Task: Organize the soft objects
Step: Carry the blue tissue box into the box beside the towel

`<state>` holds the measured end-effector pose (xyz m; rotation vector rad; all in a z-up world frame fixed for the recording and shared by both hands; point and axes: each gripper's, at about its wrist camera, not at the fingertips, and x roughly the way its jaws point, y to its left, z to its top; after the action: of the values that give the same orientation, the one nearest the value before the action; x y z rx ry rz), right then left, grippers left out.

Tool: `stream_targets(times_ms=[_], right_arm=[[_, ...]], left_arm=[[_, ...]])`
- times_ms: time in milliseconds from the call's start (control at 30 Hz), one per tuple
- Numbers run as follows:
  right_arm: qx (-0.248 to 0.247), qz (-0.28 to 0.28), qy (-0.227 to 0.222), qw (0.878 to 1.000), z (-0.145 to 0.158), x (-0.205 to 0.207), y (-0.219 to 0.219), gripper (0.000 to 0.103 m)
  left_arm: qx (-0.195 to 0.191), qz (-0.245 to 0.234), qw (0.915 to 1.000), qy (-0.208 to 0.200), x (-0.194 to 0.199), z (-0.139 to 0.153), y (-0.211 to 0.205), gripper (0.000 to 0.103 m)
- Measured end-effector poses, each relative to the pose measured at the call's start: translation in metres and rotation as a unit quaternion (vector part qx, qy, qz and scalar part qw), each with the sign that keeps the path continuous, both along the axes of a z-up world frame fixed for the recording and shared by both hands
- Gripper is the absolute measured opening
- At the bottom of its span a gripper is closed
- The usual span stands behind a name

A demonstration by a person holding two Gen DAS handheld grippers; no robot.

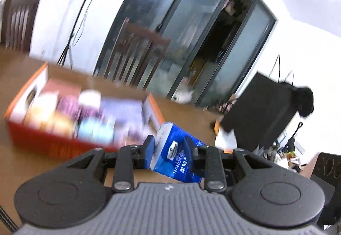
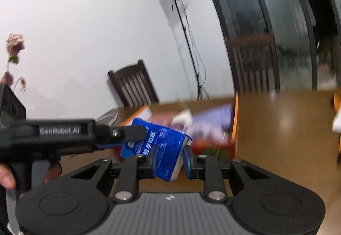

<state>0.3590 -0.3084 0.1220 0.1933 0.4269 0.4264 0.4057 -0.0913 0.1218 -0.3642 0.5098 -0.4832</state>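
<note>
A blue tissue pack (image 1: 177, 158) with white print hangs tilted above the table, and my left gripper (image 1: 169, 141) is shut on it with both blue pads pressing its sides. In the right wrist view my right gripper (image 2: 170, 149) is shut on the lower end of a blue tissue pack (image 2: 168, 139). There the left gripper (image 2: 127, 137) comes in from the left, its fingers at that pack's upper left end. I cannot tell whether it is one pack or two overlapping ones. Behind stands an orange box (image 1: 53, 145) with blurred packets inside.
The brown table (image 2: 287, 128) carries the orange box (image 2: 235, 124). Dark wooden chairs (image 1: 136, 51) (image 2: 134, 88) stand behind it, with a light stand (image 2: 187, 43) by the wall. A black object (image 1: 262, 107) sits at the right. A person's hand (image 2: 6, 177) grips the left gripper's handle.
</note>
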Motion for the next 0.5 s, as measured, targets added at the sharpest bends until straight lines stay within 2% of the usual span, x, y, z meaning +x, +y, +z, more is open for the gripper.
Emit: stream_targets(times_ms=[133, 267, 367, 433, 500], right_arm=[[-0.002, -0.024, 0.006, 1.0, 0.018, 0.074, -0.002, 0.023], [-0.027, -0.039, 0.06, 0.997, 0.003, 0.146, -0.001, 0.023], [-0.072, -0.044, 0.086, 0.993, -0.015, 0.181, 0.012, 0.024], [-0.117, -0.037, 0.096, 0.988, -0.028, 0.196, 0.027, 0.024], [-0.155, -0.025, 0.115, 0.981, -0.041, 0.202, 0.042, 0.024]], left_arm=[[0.007, -0.008, 0.9999, 0.005, 0.077, 0.01, -0.011, 0.03], [0.025, -0.013, 0.9982, 0.054, 0.139, -0.019, -0.021, 0.03], [0.052, -0.015, 0.9954, 0.079, 0.16, -0.045, -0.024, 0.03], [0.066, -0.02, 0.9918, 0.108, 0.168, -0.061, -0.021, 0.03], [0.079, -0.025, 0.9897, 0.117, 0.168, -0.073, -0.017, 0.03]])
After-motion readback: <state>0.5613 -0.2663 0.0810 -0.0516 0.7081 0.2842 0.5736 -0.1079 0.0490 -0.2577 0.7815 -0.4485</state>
